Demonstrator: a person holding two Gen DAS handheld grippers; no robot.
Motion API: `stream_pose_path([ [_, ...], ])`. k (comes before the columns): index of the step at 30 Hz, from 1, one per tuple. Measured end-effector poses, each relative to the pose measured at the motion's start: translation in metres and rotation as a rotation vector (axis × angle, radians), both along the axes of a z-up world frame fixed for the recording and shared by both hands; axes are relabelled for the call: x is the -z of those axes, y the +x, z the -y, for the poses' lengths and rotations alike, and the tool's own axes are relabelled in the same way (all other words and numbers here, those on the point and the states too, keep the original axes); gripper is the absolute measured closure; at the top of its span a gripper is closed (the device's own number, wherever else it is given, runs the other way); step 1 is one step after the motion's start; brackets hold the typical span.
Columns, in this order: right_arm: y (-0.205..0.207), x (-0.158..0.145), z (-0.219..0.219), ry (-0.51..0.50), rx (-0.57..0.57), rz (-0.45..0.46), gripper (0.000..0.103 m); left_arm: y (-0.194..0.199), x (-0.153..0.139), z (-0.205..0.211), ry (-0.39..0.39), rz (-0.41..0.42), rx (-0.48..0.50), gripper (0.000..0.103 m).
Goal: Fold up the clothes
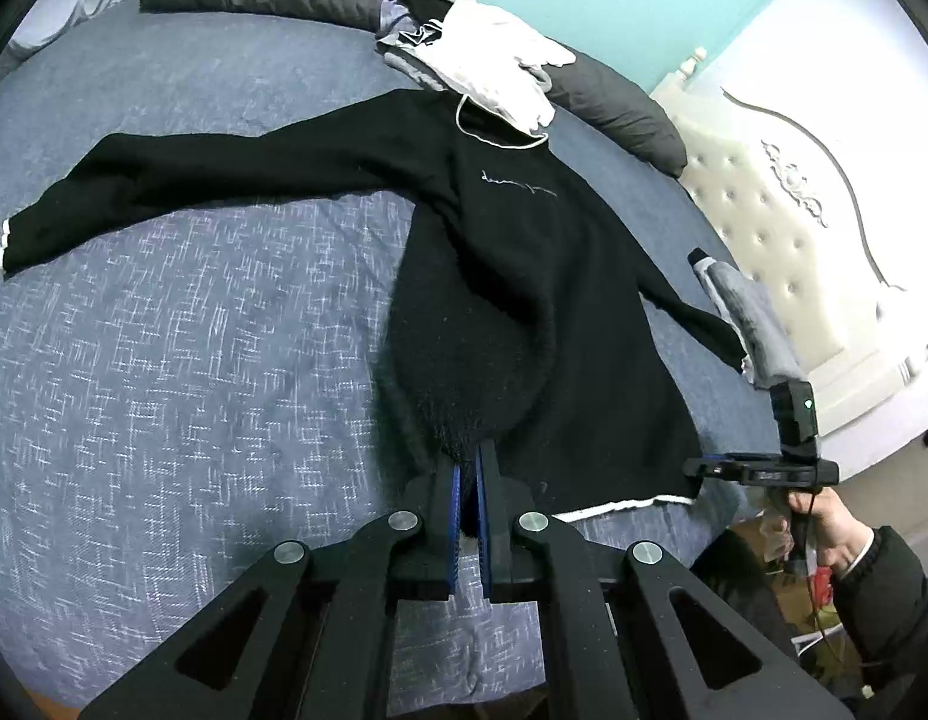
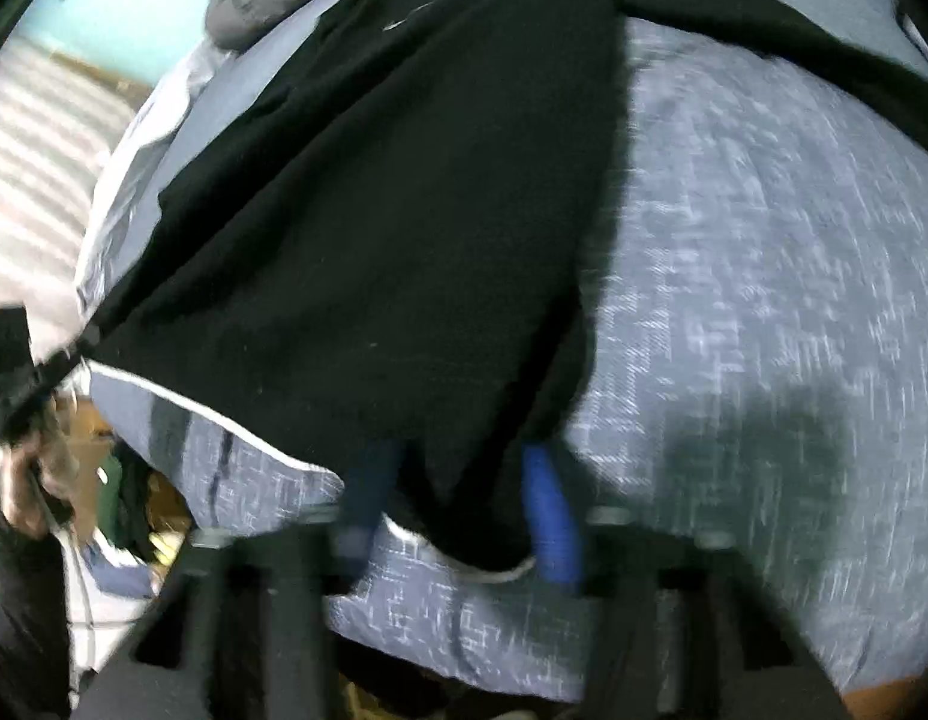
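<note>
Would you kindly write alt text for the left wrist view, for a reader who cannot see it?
The left gripper, shut, pinches the hem area of a black sweater spread on a blue-grey bed cover, one sleeve stretched far left. White and grey clothes lie beyond its collar, and a hand at lower right holds the other gripper.

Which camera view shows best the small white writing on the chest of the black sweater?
The left wrist view. There the white writing on the black sweater is sharp and near the middle of the picture. In the right wrist view only a faint, blurred trace of it shows near the top edge.
</note>
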State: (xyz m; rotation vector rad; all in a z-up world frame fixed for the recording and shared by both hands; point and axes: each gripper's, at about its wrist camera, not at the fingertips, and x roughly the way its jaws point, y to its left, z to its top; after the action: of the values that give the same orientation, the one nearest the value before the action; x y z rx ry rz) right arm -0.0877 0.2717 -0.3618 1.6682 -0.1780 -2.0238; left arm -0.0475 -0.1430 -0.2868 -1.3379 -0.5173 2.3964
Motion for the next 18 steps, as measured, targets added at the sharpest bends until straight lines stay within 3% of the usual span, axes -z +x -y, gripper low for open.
stream_pose_path([
  [3, 0.000, -0.014, -0.004, -0.010, -0.012, -0.038, 0.093, 0.000, -0.010, -0.002, -0.003, -0.014, 0.015, 0.099],
  [7, 0.002, -0.057, -0.028, -0.065, 0.019, -0.105, 0.094, -0.001, -0.026, -0.005, -0.008, -0.040, 0.039, 0.099],
  [15, 0.005, -0.174, -0.079, -0.155, 0.041, -0.248, 0.094, 0.022, -0.092, -0.022, 0.018, -0.141, 0.100, 0.099],
  [18, 0.009, -0.191, -0.087, -0.143, 0.046, -0.277, 0.094, 0.030, -0.104, -0.030, 0.013, -0.150, 0.126, 0.099],
])
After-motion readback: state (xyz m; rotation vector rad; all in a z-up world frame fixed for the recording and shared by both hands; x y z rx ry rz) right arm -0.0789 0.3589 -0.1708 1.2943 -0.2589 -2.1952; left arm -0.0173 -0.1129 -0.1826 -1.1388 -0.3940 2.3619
